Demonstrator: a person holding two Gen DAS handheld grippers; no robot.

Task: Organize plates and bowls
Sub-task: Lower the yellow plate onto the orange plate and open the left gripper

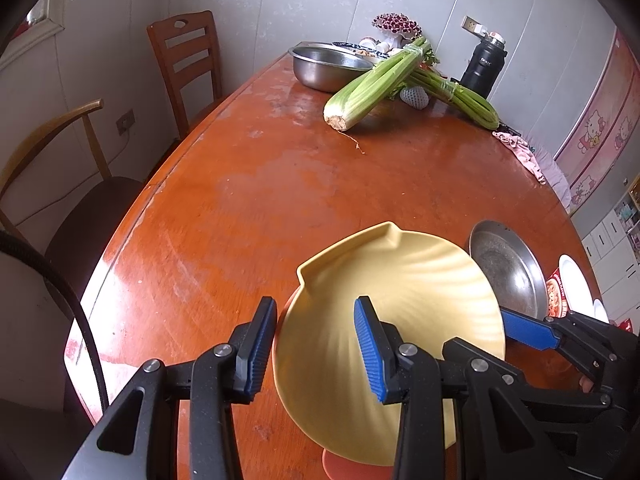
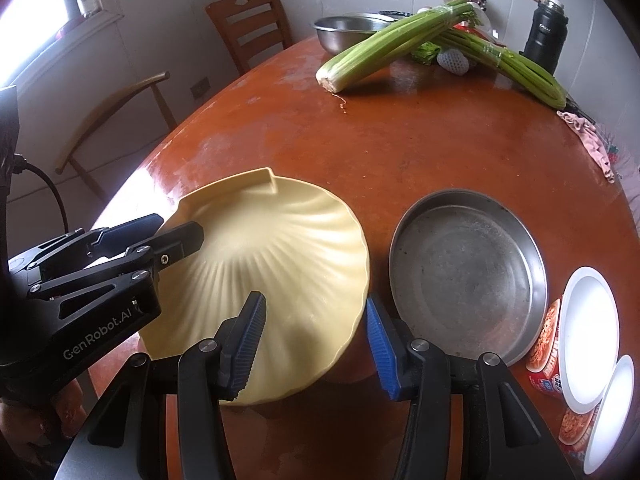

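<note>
The left gripper point(image 1: 315, 320) is clamped on the left rim of the yellow shell-shaped plate point(image 2: 272, 248), which hangs tilted just above the near edge of the table point(image 2: 400, 144). The right gripper point(image 2: 315, 302) straddles the plate's near right rim; whether its pads press I cannot tell. Just beside the plate on the right, a round steel dish point(image 2: 468, 272) lies alone. The sorting looks barely begun: the plate is unplaced, and nothing visible is stacked.
</note>
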